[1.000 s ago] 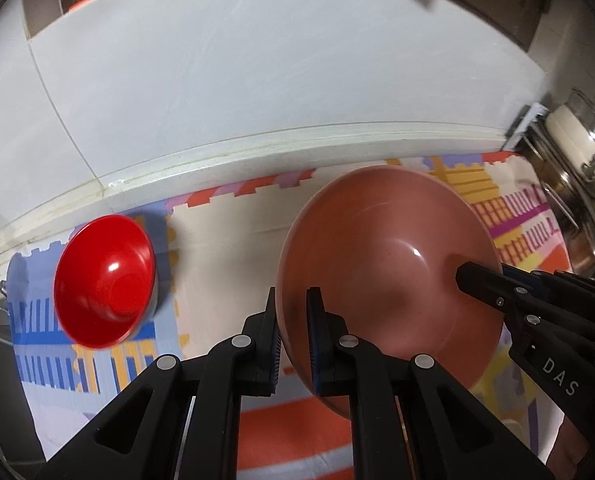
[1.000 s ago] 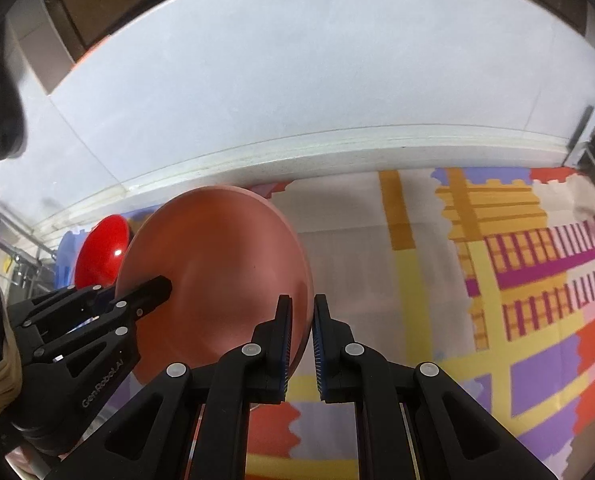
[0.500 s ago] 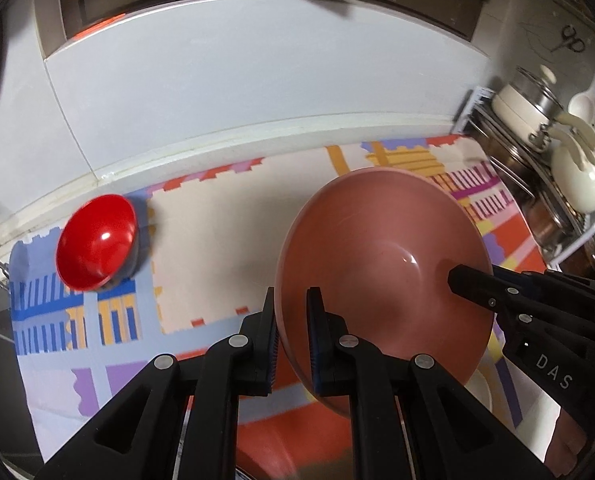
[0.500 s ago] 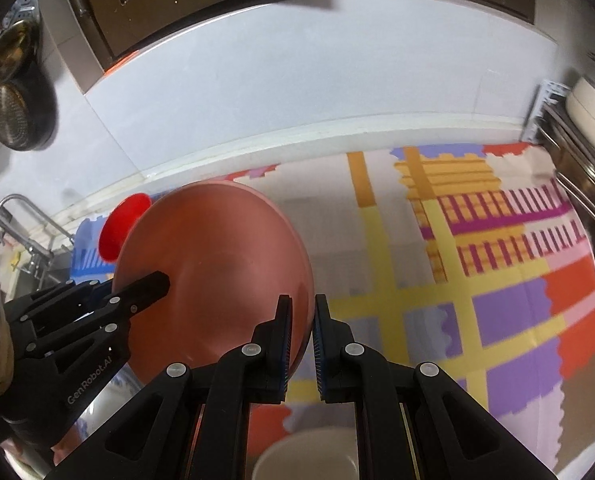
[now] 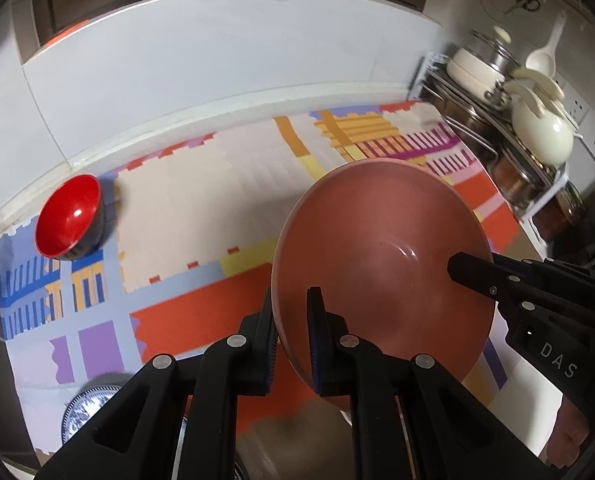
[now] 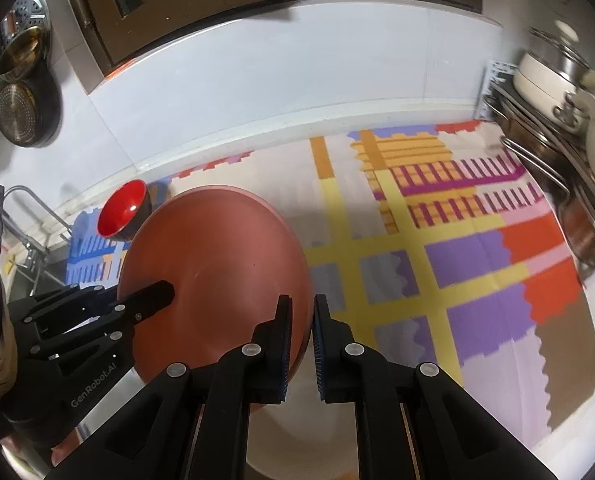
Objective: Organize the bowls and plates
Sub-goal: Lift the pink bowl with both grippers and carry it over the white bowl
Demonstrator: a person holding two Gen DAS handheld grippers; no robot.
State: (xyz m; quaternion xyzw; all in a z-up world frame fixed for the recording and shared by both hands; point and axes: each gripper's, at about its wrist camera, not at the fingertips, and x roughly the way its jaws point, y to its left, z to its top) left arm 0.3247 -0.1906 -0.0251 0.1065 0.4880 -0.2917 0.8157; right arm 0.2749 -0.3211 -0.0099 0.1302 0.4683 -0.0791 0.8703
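**Two grips, one pink bowl, up off the mat**

While both my grippers pinch the pink bowl [image 5: 381, 264] by opposite sides of its rim, it hangs tilted above the mat [image 5: 201, 304], clear of the counter. My left gripper [image 5: 291, 340] is clamped on the near-left rim, one pad inside, one outside. My right gripper [image 6: 301, 344] bites the other edge the same way, jaws nearly together with only the thin wall between them.

Handling call: this looks like glazed ceramic, so stiff, smooth and likely slippery under the pads, and breakable if it drops. It's wide and probably has some weight, which is why a two-sided rim hold makes sense to me. The rim is the only real place to grab; the curved belly offers nothing to pinch. Keep it level, I'd say, so it doesn't pivot between the pads.

Count time: one pink bowl in my grip. One red bowl [image 5: 69, 216] sits alone at the mat's far-left corner, well apart. One patterned blue-and-white dish [image 5: 85, 408] peeks in at the lower left, mostly hidden. One pale dish [image 6: 337, 432] lies beneath my right fingers, partly covered. Pots and a ladle crowd a rack [image 5: 497, 128] at the right.
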